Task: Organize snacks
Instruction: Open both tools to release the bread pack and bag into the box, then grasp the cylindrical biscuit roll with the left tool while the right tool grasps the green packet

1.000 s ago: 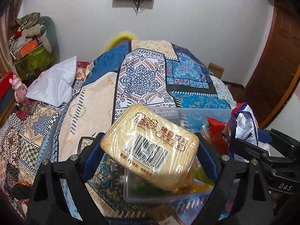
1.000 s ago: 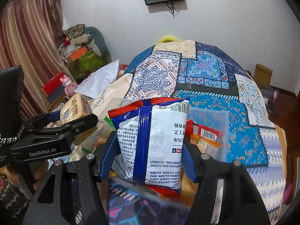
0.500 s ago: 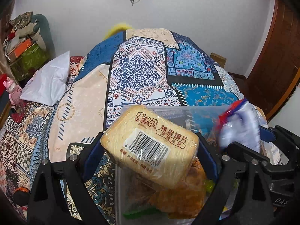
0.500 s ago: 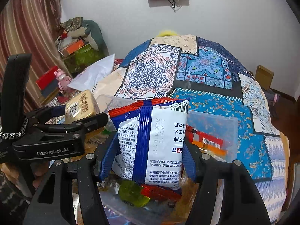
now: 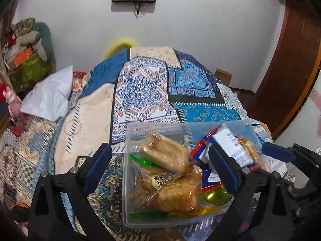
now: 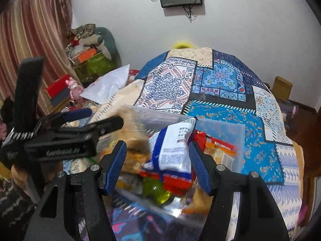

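A clear plastic bin (image 5: 128, 140) (image 6: 238, 132) sits on the patterned bedspread and holds several snack packets. A tan bread-slice packet (image 5: 164, 154) lies blurred in the bin, clear of my left gripper (image 5: 160, 167), which is open above the bin. A blue, white and red packet (image 6: 172, 150) (image 5: 228, 146) is tilted in the bin, blurred, between the fingers of my right gripper (image 6: 157, 166), which is open. Orange snack bags (image 5: 176, 194) and green jelly cups (image 6: 156, 190) lie under them.
The patchwork bedspread (image 5: 140, 88) stretches beyond the bin to the wall. A white bag (image 5: 50, 96) lies at the left of the bed. Boxes and clutter (image 6: 88, 62) pile up by the curtain. A wooden door (image 5: 291, 60) stands at the right.
Both grippers have opened. The bread-slice packet has dropped from the left gripper into the bin, and the blue and white packet has tipped out of the right gripper into the bin.
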`<act>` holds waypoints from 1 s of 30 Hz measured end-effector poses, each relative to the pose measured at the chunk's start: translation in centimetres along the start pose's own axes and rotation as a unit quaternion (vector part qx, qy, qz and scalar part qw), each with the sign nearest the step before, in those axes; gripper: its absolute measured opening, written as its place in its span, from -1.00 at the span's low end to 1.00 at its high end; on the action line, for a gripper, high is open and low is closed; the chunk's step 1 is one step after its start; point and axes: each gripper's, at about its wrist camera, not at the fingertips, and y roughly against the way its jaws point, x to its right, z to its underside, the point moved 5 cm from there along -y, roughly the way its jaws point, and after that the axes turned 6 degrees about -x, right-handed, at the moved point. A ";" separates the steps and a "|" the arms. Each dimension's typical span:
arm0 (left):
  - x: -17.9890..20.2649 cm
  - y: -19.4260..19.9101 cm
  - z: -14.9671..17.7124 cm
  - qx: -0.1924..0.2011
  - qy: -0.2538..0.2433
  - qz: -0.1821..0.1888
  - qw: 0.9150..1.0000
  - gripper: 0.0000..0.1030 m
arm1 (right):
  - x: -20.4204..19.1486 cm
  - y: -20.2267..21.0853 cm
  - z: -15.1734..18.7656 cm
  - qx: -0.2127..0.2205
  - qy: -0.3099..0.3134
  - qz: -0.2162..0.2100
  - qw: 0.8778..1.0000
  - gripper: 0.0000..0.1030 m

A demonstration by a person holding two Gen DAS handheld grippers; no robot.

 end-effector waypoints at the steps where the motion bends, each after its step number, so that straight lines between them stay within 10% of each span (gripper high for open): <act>1: 0.3 0.7 0.1 0.005 -0.006 -0.004 1.000 0.90 | -0.2 0.5 0.2 0.002 0.001 -0.003 1.000 0.18; 19: 1.2 8.8 11.9 -0.008 -0.042 -0.043 0.998 0.90 | -3.6 3.9 8.9 -0.052 0.001 -0.036 0.998 0.18; 30: 0.9 9.2 17.0 -0.041 -0.015 -0.018 0.999 0.29 | -6.4 1.0 13.8 -0.117 0.008 -0.073 0.990 0.18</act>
